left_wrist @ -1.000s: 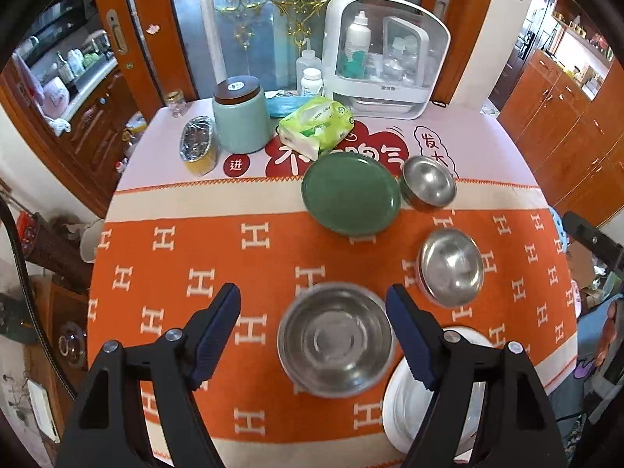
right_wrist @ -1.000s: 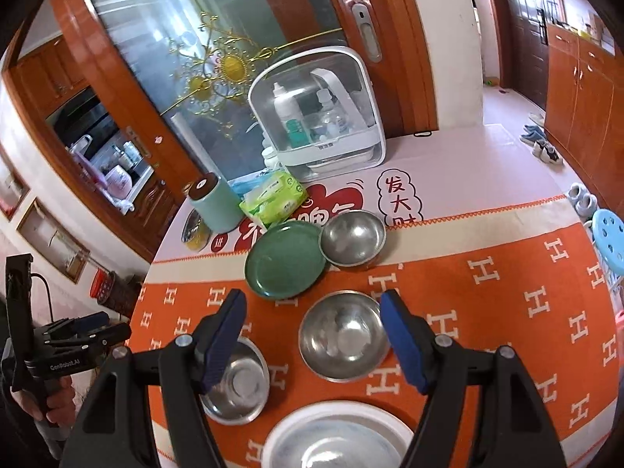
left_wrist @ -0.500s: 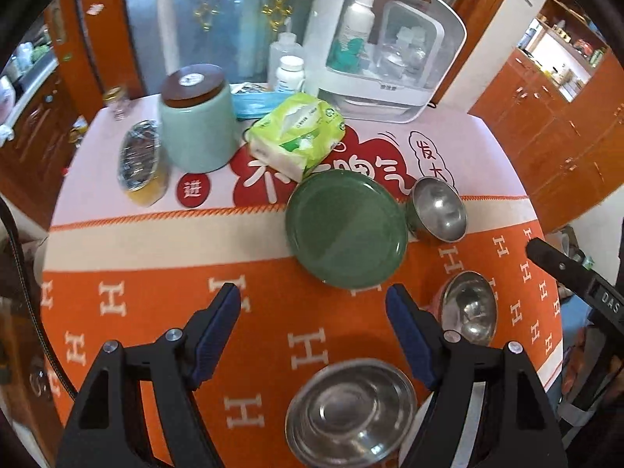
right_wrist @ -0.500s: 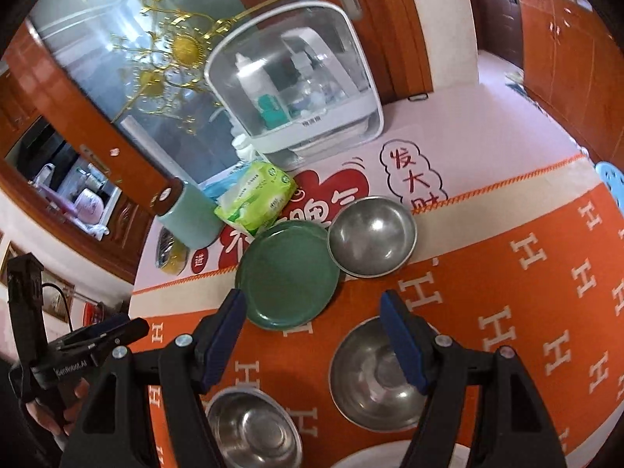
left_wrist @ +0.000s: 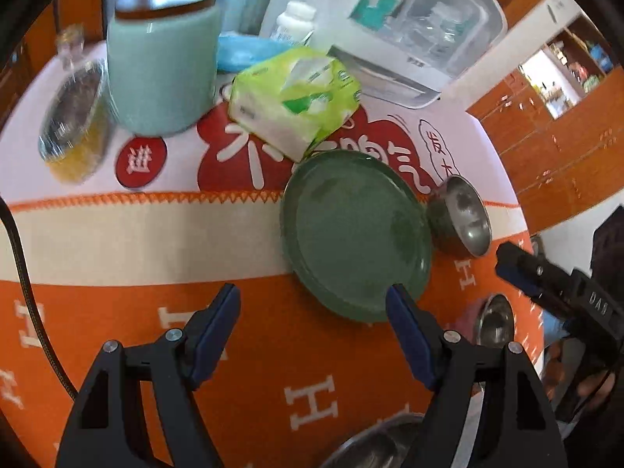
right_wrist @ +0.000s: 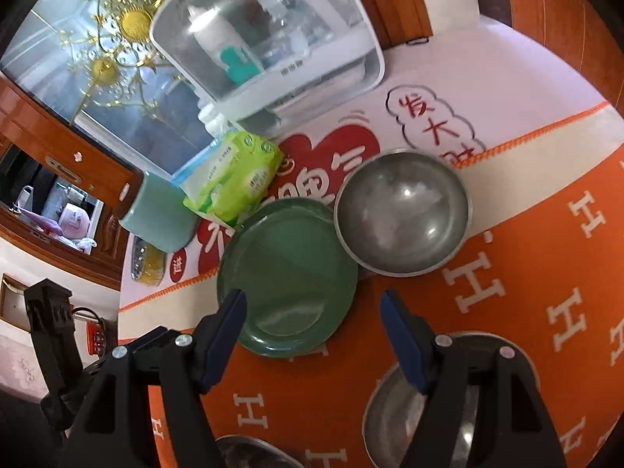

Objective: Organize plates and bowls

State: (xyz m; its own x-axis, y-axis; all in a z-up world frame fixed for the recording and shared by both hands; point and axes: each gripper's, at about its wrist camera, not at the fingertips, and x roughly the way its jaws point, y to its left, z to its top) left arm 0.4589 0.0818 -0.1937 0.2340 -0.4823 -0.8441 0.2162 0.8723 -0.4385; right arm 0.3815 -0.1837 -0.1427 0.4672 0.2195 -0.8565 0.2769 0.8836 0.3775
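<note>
A green plate point(left_wrist: 355, 234) lies on the orange tablecloth, with a steel bowl point(left_wrist: 462, 216) touching its right edge. My left gripper point(left_wrist: 312, 310) is open and empty, just in front of the plate's near-left rim. In the right wrist view the green plate point(right_wrist: 288, 279) and the steel bowl point(right_wrist: 403, 212) lie just ahead of my right gripper point(right_wrist: 314, 312), which is open and empty above the plate's near edge. A second steel bowl point(right_wrist: 394, 421) sits at the lower right, a third point(right_wrist: 249, 452) at the bottom edge.
Behind the plate stand a green tissue pack point(left_wrist: 296, 105), a pale green lidded jar point(left_wrist: 163, 62), a foil-covered tub point(left_wrist: 74, 132) and a white storage box with bottles point(left_wrist: 413, 27). The other gripper point(left_wrist: 561, 296) shows at the right. The table edge curves along the right.
Both grippers have moved forward and lower toward the green plate. The plate and far bowl now fill more of each view. The near bowls have slid to the bottom edges.
</note>
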